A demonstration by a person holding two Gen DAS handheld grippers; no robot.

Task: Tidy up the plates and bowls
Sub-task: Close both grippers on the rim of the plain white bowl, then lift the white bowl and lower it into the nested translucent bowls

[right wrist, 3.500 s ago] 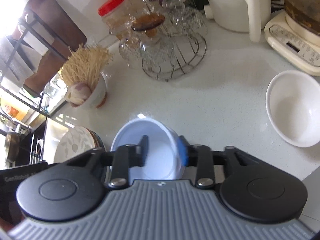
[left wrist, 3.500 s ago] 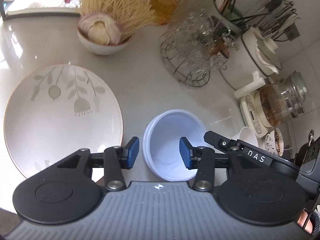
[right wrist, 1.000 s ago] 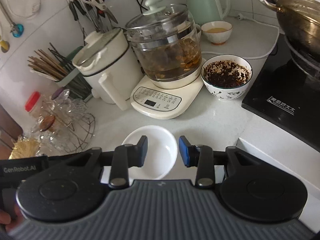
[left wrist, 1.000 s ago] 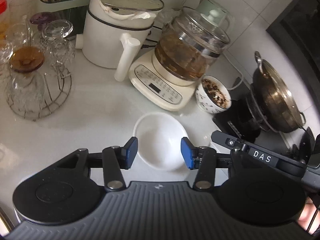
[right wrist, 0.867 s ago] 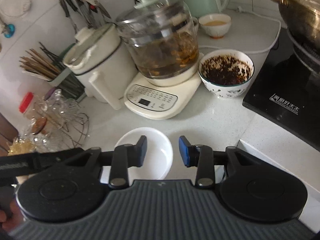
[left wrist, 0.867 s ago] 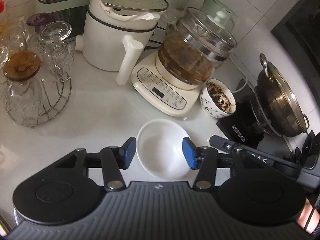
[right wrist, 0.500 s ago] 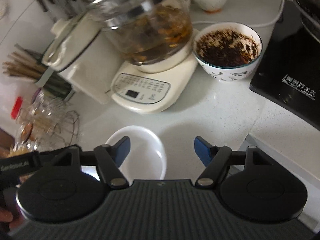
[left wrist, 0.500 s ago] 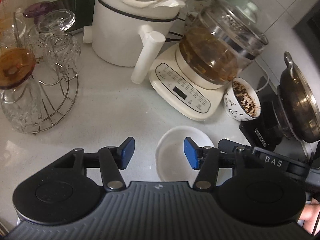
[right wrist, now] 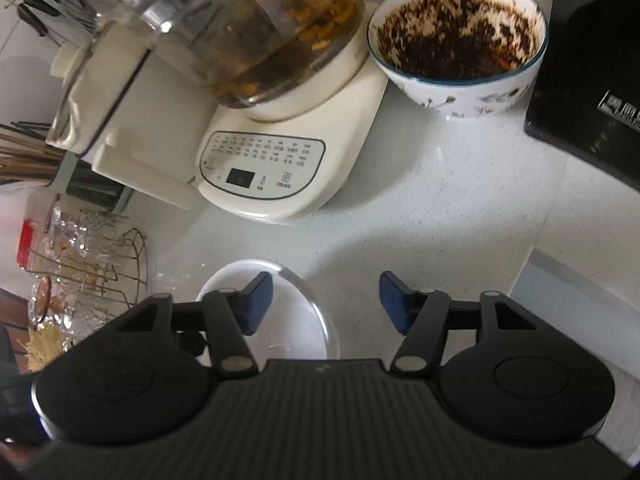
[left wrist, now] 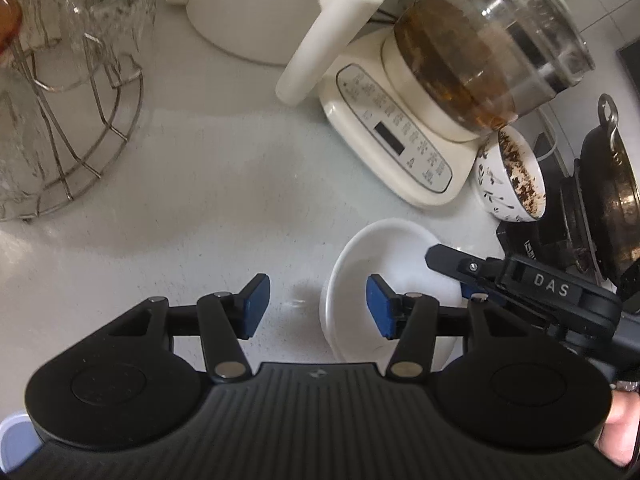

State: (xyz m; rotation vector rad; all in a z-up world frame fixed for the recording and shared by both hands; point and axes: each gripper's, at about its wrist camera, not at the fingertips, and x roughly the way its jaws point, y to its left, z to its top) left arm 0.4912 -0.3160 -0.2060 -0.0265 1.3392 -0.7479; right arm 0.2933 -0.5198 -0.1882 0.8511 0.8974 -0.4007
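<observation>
A plain white bowl (left wrist: 394, 256) sits empty on the pale counter, in front of the kettle base. My left gripper (left wrist: 317, 310) is open low over the bowl's left rim. One of its pads is inside the bowl and the other is over bare counter. My right gripper (right wrist: 326, 304) straddles the opposite rim of the same bowl (right wrist: 292, 320). Its jaws are closing, but the pads stand clear of the rim. One of the right gripper's fingers (left wrist: 452, 260) shows in the left wrist view, reaching over the bowl's right side.
Behind the bowl stands a glass kettle on a cream base (left wrist: 400, 136). To its right are a patterned bowl of dark bits (right wrist: 460, 40) and a black stove (right wrist: 580, 92) with a wok (left wrist: 612, 184). A wire rack of glasses (left wrist: 60, 100) stands left. A white pot's handle (left wrist: 324, 36) juts out.
Both grippers have sunk closer to the white bowl, each shifting to one rim. The right gripper's jaws spread wide, then narrowed partway. The left gripper's gap looks much the same.
</observation>
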